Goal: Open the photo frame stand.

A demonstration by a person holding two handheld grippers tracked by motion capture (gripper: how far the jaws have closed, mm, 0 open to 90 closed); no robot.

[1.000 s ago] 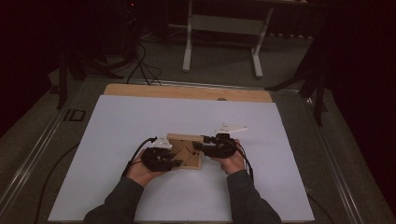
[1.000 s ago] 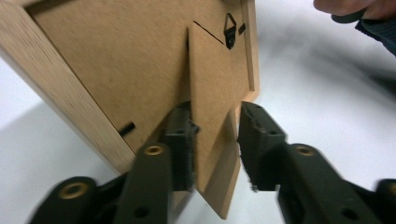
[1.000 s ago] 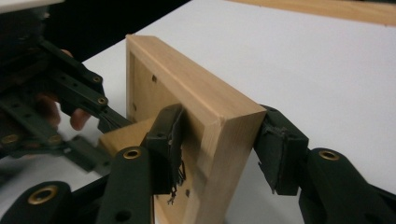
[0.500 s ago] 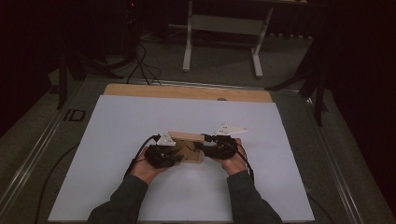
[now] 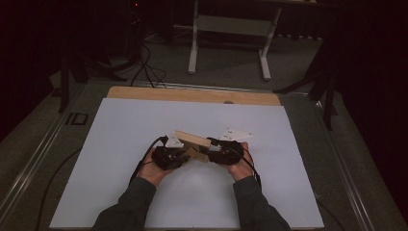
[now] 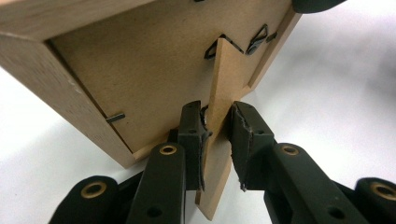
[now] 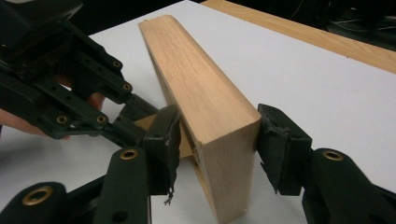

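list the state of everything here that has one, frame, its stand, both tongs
wooden picture frame: lifted off the white sheet, tilted, back side toward the person
back stand: swung out from the frame's back panel
left tongs: shut on the back stand, jaws just closing
right tongs: shut on the frame's edge

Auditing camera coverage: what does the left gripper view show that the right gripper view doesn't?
Left gripper view: the frame's back board, its clips, and the left gripper, jaws just closing, pinching the stand. Right gripper view: the right gripper clamped across the frame's wooden rim, and the table's wooden edge. Both: the picture frame over the white sheet.
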